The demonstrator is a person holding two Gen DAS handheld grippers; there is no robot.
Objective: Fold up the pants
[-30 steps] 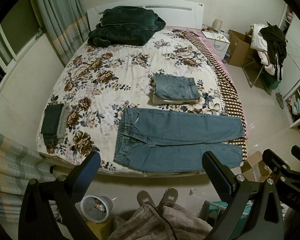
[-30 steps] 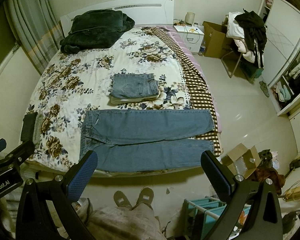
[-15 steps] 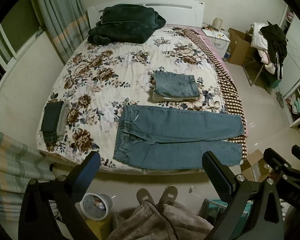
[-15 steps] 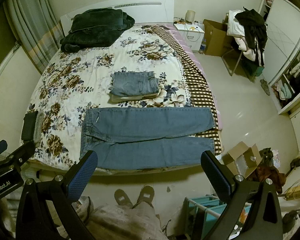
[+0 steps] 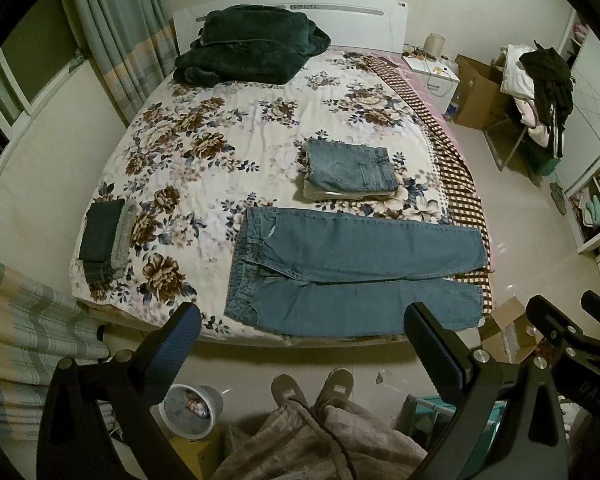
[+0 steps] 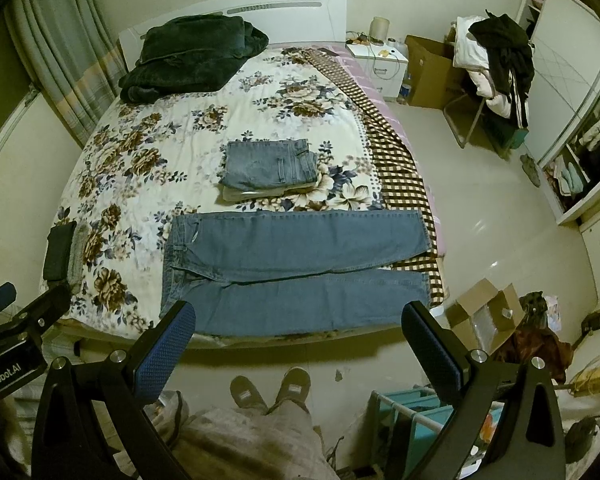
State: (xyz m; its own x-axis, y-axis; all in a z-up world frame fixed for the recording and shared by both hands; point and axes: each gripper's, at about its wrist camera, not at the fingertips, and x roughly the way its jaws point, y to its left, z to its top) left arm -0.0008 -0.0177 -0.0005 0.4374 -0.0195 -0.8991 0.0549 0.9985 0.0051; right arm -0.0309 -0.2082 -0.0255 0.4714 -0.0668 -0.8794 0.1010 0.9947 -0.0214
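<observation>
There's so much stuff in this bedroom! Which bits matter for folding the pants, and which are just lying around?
Job:
- flat blue denim jeans
- folded denim stack
- left gripper, right gripper, both open

Lying about:
- dark green plush blanket
- dark folded cloth
- cardboard box

In my right camera I read "GenRobot.AI" in white letters on the black body of my left gripper (image 6: pixel 12 372), down at the left edge of the frame. Over in the left camera, pale letters that look like "DAS" stand on the black body of my right gripper (image 5: pixel 588 388), low at the right edge, and I can't be sure of them. Small pale tags sit on my slippers (image 5: pixel 312 390), too tiny for me to read.
</observation>
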